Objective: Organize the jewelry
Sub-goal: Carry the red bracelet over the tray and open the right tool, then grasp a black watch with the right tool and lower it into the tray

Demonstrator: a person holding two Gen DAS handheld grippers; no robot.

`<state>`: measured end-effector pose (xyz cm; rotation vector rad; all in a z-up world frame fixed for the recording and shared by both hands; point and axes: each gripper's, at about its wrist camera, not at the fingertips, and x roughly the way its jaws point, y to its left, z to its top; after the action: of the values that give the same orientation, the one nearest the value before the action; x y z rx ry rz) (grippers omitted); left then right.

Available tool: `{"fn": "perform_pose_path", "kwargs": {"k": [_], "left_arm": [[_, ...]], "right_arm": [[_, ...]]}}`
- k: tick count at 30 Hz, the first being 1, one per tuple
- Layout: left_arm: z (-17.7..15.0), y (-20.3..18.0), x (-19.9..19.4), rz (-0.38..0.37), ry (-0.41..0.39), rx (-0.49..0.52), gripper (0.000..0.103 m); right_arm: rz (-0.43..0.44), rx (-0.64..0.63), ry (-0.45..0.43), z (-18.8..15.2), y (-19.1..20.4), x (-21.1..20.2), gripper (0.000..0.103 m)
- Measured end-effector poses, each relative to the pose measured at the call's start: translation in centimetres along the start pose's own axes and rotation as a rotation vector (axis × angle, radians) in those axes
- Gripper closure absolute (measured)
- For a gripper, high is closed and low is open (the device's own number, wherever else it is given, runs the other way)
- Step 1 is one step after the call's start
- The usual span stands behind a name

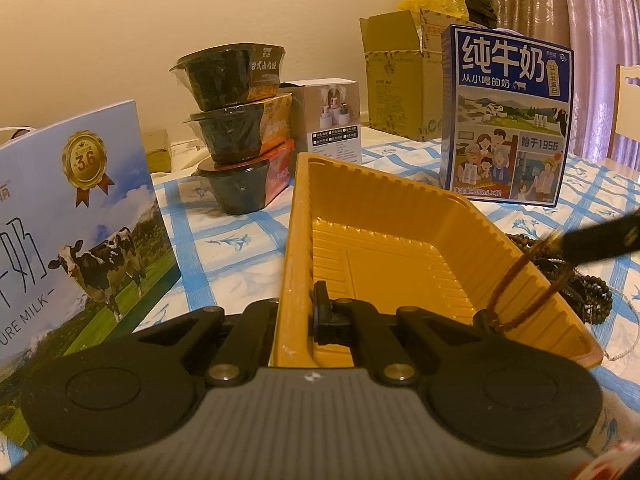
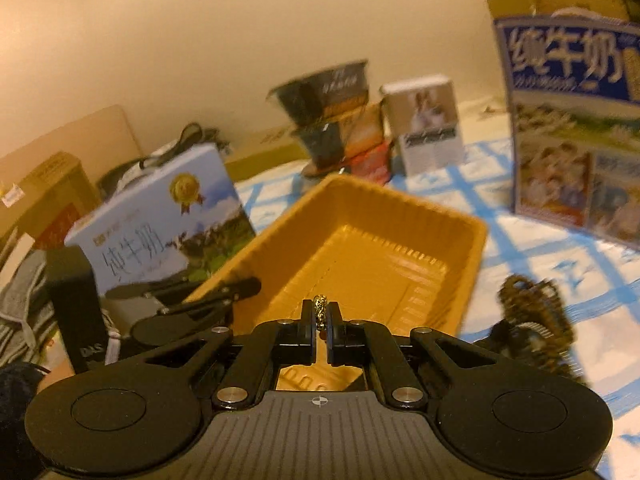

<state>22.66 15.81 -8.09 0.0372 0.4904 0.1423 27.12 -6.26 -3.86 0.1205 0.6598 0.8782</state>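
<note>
A yellow plastic tray (image 1: 500, 240) lies on the blue-checked cloth. My left gripper (image 1: 296, 320) is shut on the tray's near left wall, one finger inside and one outside. From the right edge my right gripper (image 1: 568, 246) reaches in, shut on a brown bead strand (image 1: 516, 292) whose loop hangs down into the tray's near right corner. In the right wrist view my right gripper (image 2: 320, 314) pinches a gold link of the strand (image 2: 320, 303) above the tray (image 2: 476, 240). The left gripper (image 2: 230, 294) shows at the tray's left rim. A dark pile of beads (image 2: 532, 320) lies right of the tray.
A pale blue milk box (image 1: 80, 220) stands to the left and a dark blue milk carton (image 1: 508, 120) at the back right. Stacked black bowls (image 1: 236, 128), a small white box (image 1: 332, 116) and an open cardboard box (image 1: 400, 80) stand behind. A thin chain (image 1: 628, 344) lies at the right.
</note>
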Motion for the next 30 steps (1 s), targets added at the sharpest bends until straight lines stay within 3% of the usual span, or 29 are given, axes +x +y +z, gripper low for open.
{"fn": "perform_pose_path", "kwargs": {"k": [5, 13, 16, 18, 21, 25, 30], "left_arm": [[0.1, 0.3, -0.4, 0.007, 0.001, 0.002, 0.101], [0.3, 0.3, -0.6, 0.015, 0.000, 0.008, 0.101], [0.4, 0.4, -0.5, 0.017, 0.003, 0.007, 0.100], [0.5, 0.4, -0.5, 0.018, 0.002, 0.011, 0.100], [0.6, 0.4, -0.4, 0.021, 0.002, 0.015, 0.100], [0.7, 0.5, -0.2, 0.024, 0.001, 0.019, 0.100], [0.8, 0.7, 0.0, 0.029, -0.002, 0.016, 0.099]], "right_arm": [[0.012, 0.010, 0.041, -0.8, 0.5, 2.6, 0.099], [0.006, -0.016, 0.052, -0.6, 1.2, 3.6, 0.098], [-0.010, -0.027, 0.050, -0.5, 1.2, 3.4, 0.095], [-0.023, -0.029, 0.043, -0.6, 1.2, 3.0, 0.085], [-0.062, -0.027, 0.018, -1.1, 0.7, 1.6, 0.069], [-0.180, -0.039, 0.008, -3.0, -1.3, -1.0, 0.066], [-0.353, -0.096, 0.098, -5.8, -4.3, -1.8, 0.066]]}}
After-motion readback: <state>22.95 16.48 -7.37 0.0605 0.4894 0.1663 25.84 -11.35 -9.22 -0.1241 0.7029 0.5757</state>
